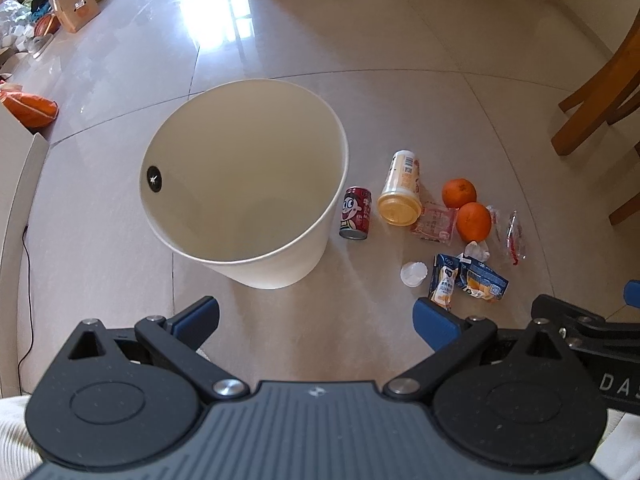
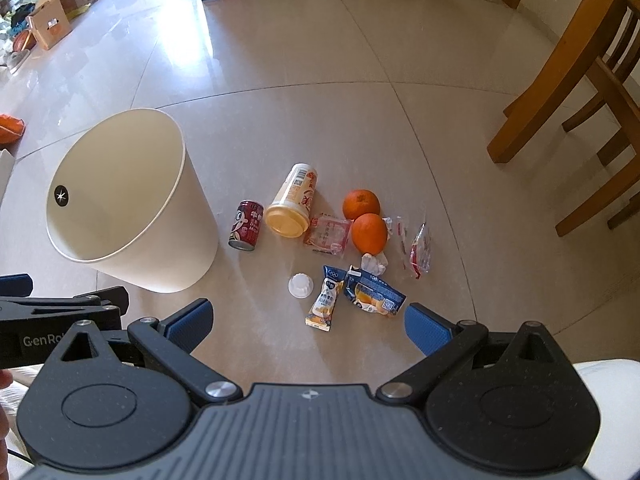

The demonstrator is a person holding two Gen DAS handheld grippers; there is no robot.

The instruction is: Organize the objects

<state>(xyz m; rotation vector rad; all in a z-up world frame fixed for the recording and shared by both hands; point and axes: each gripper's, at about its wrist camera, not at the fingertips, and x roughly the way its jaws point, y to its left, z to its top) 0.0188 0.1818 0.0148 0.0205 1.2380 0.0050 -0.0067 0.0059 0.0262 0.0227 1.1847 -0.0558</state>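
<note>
Both the left gripper and the right gripper hang released above the floor. Left to right: white bin, red can, oranges. A careless grab could send the can or oranges rolling.

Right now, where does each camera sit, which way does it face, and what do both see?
Left wrist: on the left tool, facing down and forward at the empty cream round plastic bin; its open blue fingers show, with the right tool at the right edge.
Right wrist: on the right tool, facing the floor litter; open fingers show.
Shared: bin, red drink can, two oranges.
</note>
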